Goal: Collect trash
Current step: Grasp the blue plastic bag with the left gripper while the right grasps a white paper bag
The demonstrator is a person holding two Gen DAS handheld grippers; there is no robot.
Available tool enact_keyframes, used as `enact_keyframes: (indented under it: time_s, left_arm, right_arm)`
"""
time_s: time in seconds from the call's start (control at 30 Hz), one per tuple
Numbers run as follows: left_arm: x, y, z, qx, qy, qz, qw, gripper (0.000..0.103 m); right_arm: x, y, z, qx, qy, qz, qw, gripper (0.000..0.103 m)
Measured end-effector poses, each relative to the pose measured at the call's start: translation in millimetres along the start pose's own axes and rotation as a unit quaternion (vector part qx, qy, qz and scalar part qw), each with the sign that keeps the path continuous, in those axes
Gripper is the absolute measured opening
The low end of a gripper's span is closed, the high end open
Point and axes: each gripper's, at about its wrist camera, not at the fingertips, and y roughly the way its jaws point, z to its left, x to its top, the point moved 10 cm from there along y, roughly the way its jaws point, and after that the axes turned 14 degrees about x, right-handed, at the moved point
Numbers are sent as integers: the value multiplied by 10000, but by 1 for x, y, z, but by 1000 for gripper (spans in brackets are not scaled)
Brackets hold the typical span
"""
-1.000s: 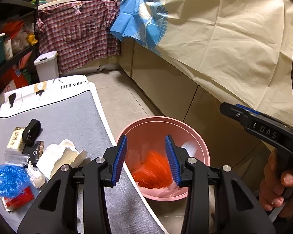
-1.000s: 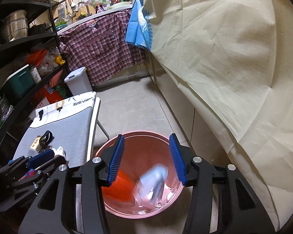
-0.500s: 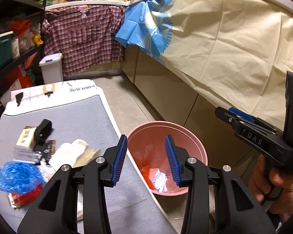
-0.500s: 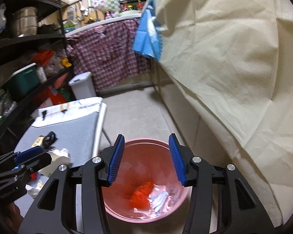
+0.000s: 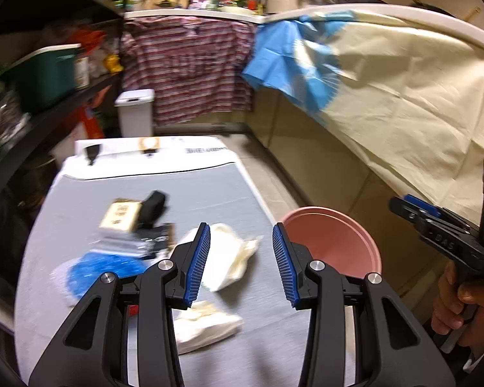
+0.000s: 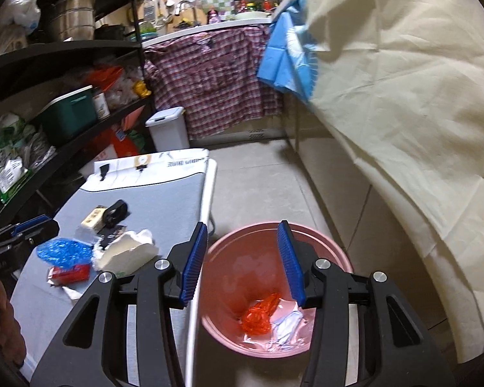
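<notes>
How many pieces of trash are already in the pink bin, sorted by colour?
Orange-red crinkly wrapper: 1
White crumpled scrap: 1
Total in the pink bin: 2 that I can tell apart; both lie at the bottom, side by side, and anything under them is hidden.

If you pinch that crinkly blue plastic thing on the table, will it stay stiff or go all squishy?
Probably squishy. The blue plastic wrapper looks thin and crumpled, so it should fold flat between the left tool's pads. It also looks very light, so lifting it should be easy. Its shiny surface may be a bit slippery, so it could slide out of a loose pinch.
</notes>
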Motion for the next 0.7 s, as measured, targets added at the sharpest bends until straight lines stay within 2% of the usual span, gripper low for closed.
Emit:
enact_keyframes:
  time_s: [0.3, 0.57, 0.7]
  left_arm:
    - [-6, -7, 70, 480, -361, 40, 9982, 40]
    - [-20, 0, 112, 801, -526, 166, 9953, 40]
    - [-28, 7, 131, 914, -641, 270, 9934, 40]
  right_arm:
    - [-11, 29, 56, 708, -86, 279, 9971, 37]
    - [-37, 71, 115, 1305, 23, 655, 9893, 37]
    - [-52, 90, 140, 1426, -13, 864, 9860, 39]
